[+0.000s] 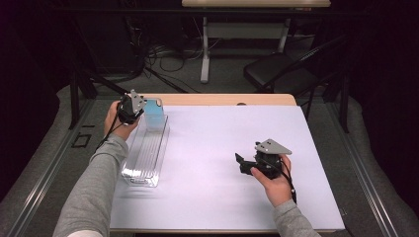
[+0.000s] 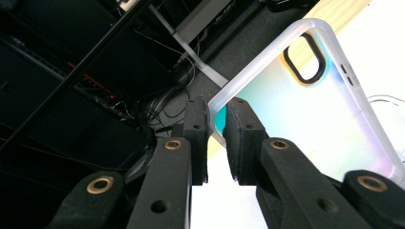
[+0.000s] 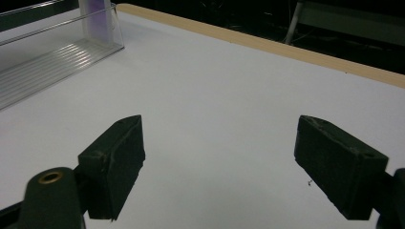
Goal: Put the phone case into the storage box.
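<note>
- Although the surfaces were checked for writing, no brand, label or lettering is legible on any item.
- Phone case (image 2: 305, 114): clear, frosted rim, pale blue-to-yellow tint, black-edged oval camera opening near one corner, small side slots on one edge.
- Place: in the high view the phone case (image 1: 154, 114) stands upright at the far end of a clear plastic tray (image 1: 146, 153), on the left part of the white table (image 1: 212, 148).
- Left gripper (image 2: 216, 125): jaws nearly together, pinching the corner of the case's rim between the pads; case extends up and to the right of the jaws. In the high view the left gripper (image 1: 141, 106) sits just left of the case, at the tray's far end.
- Right gripper (image 3: 219, 162): jaws wide apart, nothing between them, bare table beneath. In the high view the right gripper (image 1: 241, 163) is held over the table's right half, well apart from the tray and case.
</note>
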A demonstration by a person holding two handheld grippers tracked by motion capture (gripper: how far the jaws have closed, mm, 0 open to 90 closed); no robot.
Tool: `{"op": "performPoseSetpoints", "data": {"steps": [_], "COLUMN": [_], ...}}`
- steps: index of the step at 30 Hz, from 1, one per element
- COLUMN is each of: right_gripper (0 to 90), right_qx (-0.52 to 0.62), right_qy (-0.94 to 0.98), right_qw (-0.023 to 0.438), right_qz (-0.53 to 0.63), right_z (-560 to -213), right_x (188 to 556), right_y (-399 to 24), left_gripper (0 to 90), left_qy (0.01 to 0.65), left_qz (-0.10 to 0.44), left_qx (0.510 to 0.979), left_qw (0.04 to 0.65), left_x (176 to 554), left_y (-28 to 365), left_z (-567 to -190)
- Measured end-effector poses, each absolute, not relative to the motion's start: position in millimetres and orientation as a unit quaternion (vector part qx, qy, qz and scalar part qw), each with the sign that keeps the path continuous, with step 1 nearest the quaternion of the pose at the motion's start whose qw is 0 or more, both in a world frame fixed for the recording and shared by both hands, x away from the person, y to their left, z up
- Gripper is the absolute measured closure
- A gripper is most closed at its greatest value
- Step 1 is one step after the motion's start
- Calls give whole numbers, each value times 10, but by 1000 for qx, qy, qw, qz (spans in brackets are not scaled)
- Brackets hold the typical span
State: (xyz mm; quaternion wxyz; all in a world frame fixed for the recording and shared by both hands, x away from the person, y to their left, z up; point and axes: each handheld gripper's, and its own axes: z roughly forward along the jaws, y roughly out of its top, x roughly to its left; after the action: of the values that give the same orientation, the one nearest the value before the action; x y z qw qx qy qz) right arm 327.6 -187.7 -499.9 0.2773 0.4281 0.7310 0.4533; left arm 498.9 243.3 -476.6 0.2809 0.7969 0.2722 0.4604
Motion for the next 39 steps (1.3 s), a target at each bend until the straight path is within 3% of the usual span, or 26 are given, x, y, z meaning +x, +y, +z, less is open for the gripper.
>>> {"op": "performPoseSetpoints", "data": {"steps": [14, 28, 39], "right_gripper": [172, 172, 172], "right_qx": [430, 429, 429], "right_qy": [731, 732, 732], "right_qw": [276, 275, 275], "right_qz": [452, 452, 452], "right_z": [-5020, -5021, -5023], "right_x": [3273, 3269, 3259], "right_y": [-1878, -1869, -1854], "left_gripper": [697, 456, 440], "left_qy": [271, 280, 289], "left_qz": [467, 464, 464], "left_qx": [793, 790, 786], "left_qw": [282, 288, 289], "left_x": [4999, 4990, 4931], "left_y": [2424, 2435, 2435], "left_z": [-4777, -4769, -4705]}}
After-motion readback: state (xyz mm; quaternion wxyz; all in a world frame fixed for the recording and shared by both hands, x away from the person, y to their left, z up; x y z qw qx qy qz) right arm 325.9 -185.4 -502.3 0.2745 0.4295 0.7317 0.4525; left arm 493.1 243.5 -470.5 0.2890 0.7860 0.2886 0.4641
